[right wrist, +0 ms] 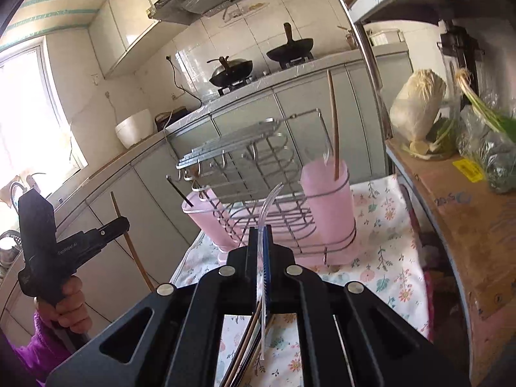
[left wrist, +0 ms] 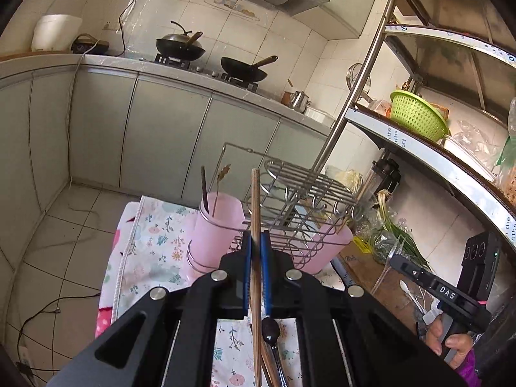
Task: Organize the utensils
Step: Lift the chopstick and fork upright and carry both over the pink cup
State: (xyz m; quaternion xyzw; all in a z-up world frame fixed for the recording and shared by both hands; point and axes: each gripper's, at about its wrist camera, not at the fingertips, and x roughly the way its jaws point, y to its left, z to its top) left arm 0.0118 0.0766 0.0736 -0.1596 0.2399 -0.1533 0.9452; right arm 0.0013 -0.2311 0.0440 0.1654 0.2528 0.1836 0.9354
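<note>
My left gripper (left wrist: 256, 242) is shut on a wooden chopstick (left wrist: 255, 200) that stands upright above the wire utensil rack (left wrist: 300, 190). The rack holds two pink cups; the left cup (left wrist: 216, 225) has two utensils in it. My right gripper (right wrist: 261, 232) is shut on a clear plastic utensil (right wrist: 269, 203), held in front of the rack (right wrist: 245, 161). The right pink cup (right wrist: 329, 213) holds one chopstick (right wrist: 333, 125). More utensils (left wrist: 274, 348) lie on the floral cloth below the left gripper. The left gripper also shows in the right wrist view (right wrist: 124, 222), with its chopstick (right wrist: 135, 254).
The rack stands on a floral cloth (right wrist: 383, 235). A cardboard box (right wrist: 464, 222) with greens and a cabbage (right wrist: 416, 103) is on the right. A metal shelf (left wrist: 429, 148) with a green basket (left wrist: 416, 116) stands right. Kitchen counter with woks (left wrist: 180, 46) lies behind.
</note>
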